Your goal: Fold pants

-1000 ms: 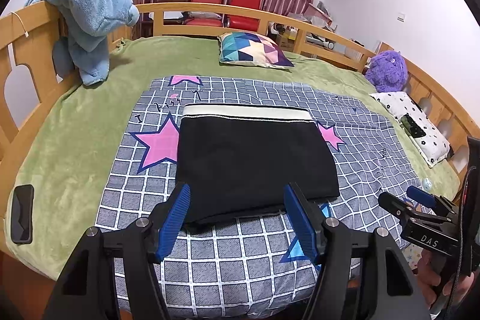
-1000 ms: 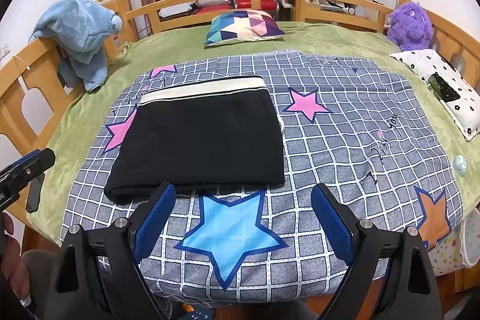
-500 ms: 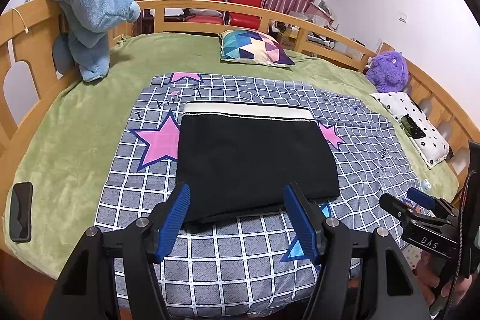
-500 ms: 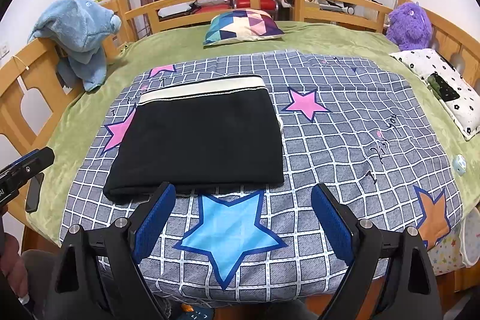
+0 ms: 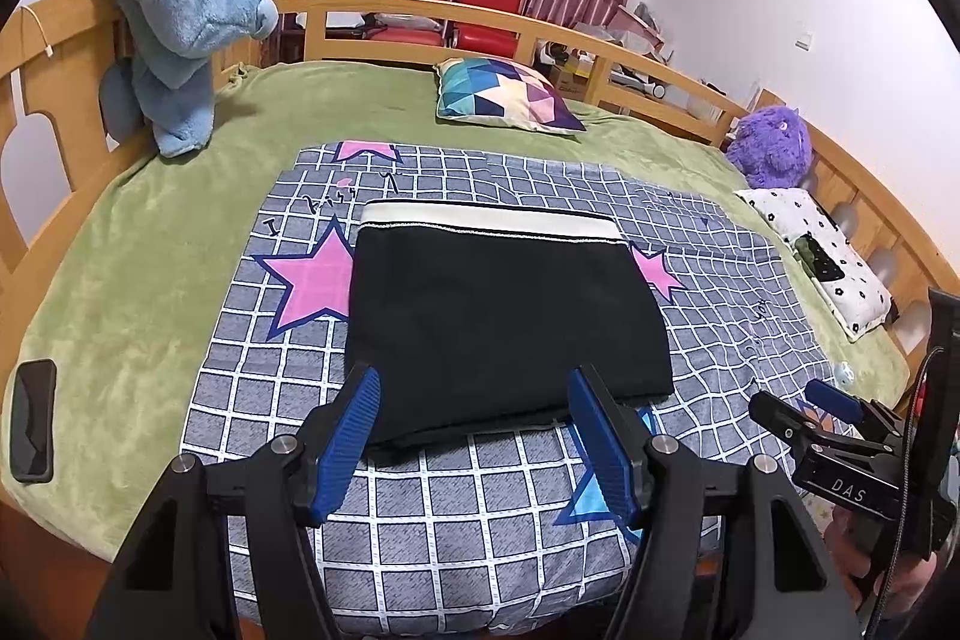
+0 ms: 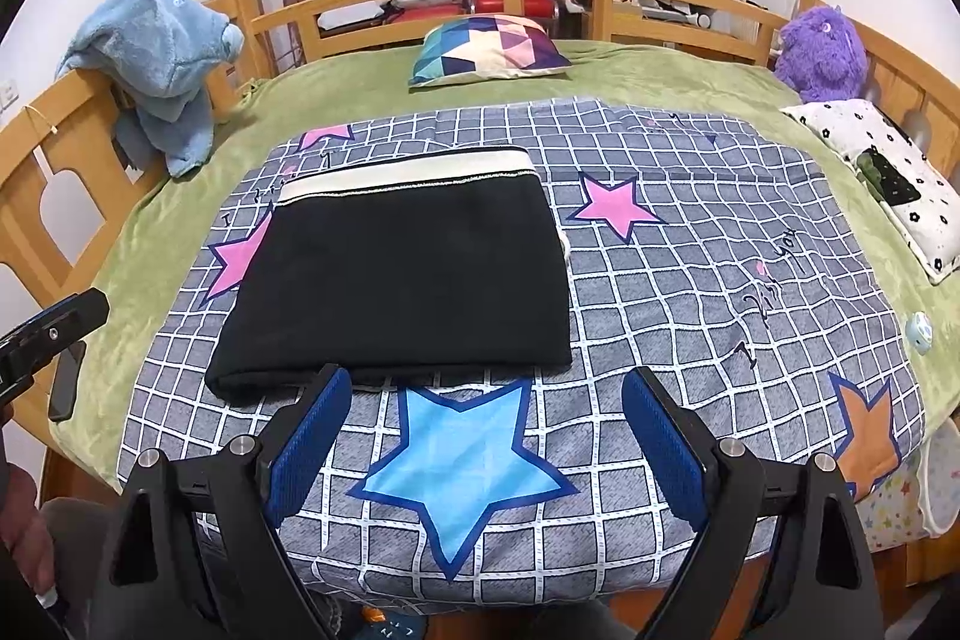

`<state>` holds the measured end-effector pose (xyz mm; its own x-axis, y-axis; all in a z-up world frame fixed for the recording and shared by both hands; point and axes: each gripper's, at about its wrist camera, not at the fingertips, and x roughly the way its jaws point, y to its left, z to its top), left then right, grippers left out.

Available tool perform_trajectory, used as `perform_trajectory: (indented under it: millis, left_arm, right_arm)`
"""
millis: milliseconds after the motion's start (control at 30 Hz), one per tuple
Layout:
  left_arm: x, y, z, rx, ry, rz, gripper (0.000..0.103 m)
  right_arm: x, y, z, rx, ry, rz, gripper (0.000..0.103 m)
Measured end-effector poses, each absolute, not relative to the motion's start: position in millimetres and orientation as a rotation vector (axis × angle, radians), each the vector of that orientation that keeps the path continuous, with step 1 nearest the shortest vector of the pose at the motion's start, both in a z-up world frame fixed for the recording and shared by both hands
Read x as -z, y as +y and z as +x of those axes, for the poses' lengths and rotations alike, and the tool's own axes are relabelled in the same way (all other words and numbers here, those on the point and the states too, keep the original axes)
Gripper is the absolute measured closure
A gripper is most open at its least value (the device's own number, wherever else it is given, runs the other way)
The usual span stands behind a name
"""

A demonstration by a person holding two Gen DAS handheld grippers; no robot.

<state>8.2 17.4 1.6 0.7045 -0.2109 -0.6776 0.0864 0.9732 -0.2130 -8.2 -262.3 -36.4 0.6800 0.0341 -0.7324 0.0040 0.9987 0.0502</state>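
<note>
The black pants [image 5: 504,316], folded into a compact rectangle with the cream waistband [image 5: 489,222] at the far edge, lie on the star-print checked blanket [image 6: 690,292] on the bed. Both the left tool [image 5: 471,439] and the right tool [image 6: 483,445] stand released, grasping nothing. The fabric appears soft, light and limp; take hold at the thick near fold, pinching all layers together.

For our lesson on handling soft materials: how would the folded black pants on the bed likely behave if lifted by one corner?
The black pants are soft cloth lying in flat layers, so they would probably droop and unfold. Their near edge looks rounded and thick, so a pinch there may catch several layers. On the checked blanket they would likely drag, not slide.
</note>
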Motion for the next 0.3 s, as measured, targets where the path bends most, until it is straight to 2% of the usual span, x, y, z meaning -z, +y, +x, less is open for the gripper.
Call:
perform_trajectory:
  millis: [300]
  left_arm:
    - [0.4,21.3,12.9,0.173,0.781,-0.165,0.039]
  right_arm:
    - [38.4,-264.7,-5.5,-0.005,0.828,0.056,0.012]
